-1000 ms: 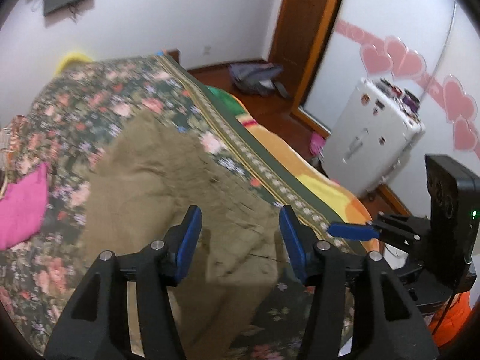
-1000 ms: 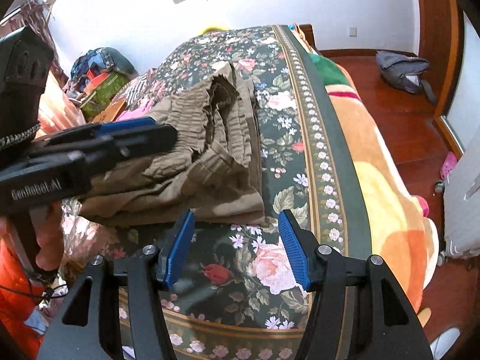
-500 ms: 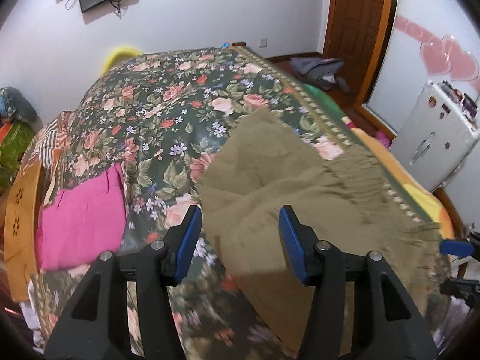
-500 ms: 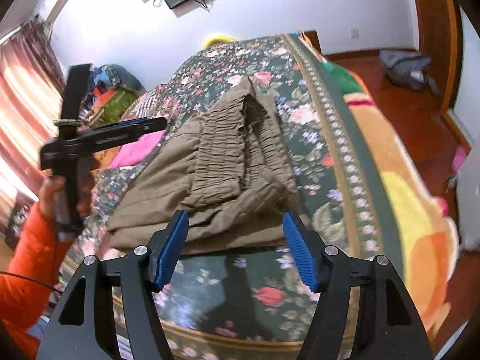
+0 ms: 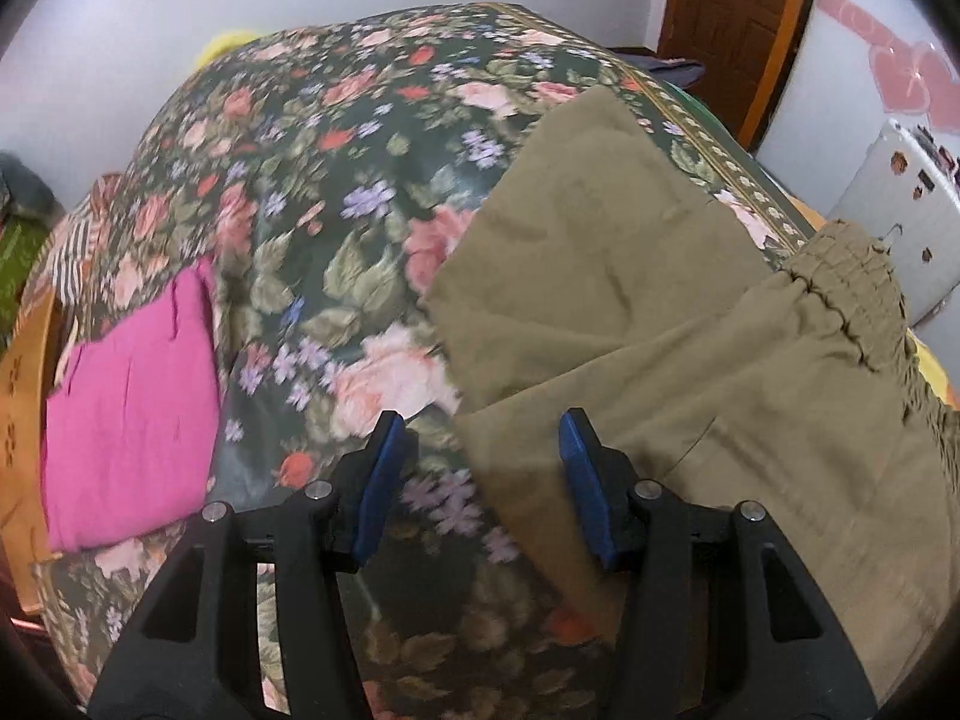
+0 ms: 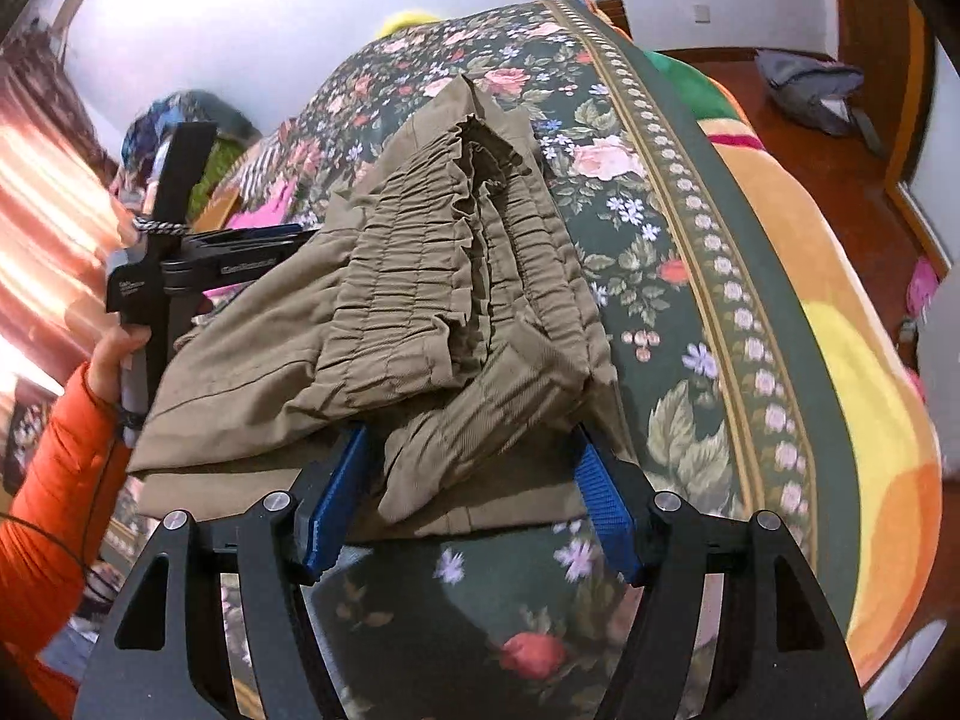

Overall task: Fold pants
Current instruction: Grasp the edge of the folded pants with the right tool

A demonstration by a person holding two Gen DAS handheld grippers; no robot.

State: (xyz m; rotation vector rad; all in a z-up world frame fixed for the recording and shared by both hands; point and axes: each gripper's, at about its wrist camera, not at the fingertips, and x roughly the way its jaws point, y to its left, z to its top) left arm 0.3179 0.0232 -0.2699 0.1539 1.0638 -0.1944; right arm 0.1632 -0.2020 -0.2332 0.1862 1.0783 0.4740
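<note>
Olive-brown cotton pants (image 6: 420,324) with a gathered elastic waistband lie bunched on the dark floral bedspread (image 6: 648,264). Right gripper (image 6: 474,498): blue-padded jaws apart, straddling the waistband's near edge, possibly brushing cloth. Left gripper (image 5: 480,480): jaws apart above the pants' left edge, nothing clamped.

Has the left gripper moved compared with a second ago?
Yes. In its own view the left gripper sat over the pants a second ago; now it frames their edge nearest the pink cloth, closer to the floral bedspread.
</note>
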